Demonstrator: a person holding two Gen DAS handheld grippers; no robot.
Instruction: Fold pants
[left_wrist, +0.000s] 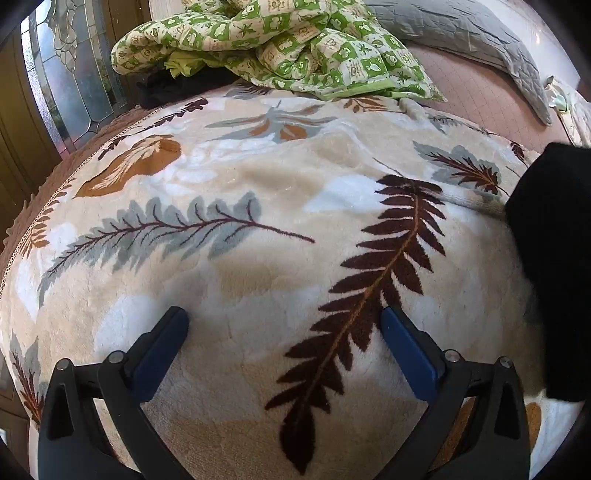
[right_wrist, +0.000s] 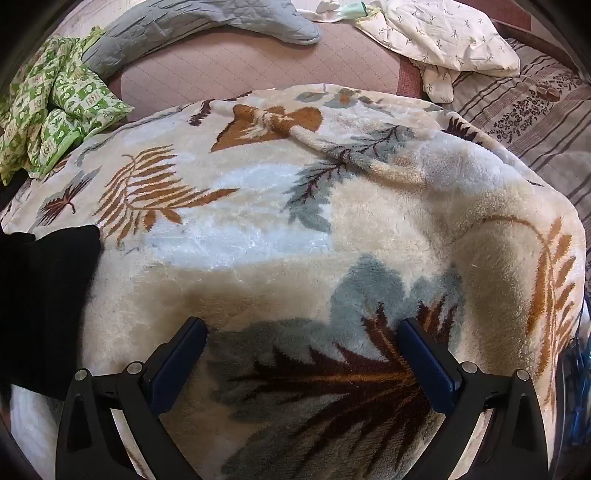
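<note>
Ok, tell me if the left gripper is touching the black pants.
Apart. The left wrist view shows the left gripper open over the leaf-print blanket, with the black pants off to its right.

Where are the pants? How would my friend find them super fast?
Look at the big fluffy leaf blanket covering the bed. The pants lie on it between the two open tongs, right of the left tongs. They are the only plain black thing; everything nearby has patterns.
</note>
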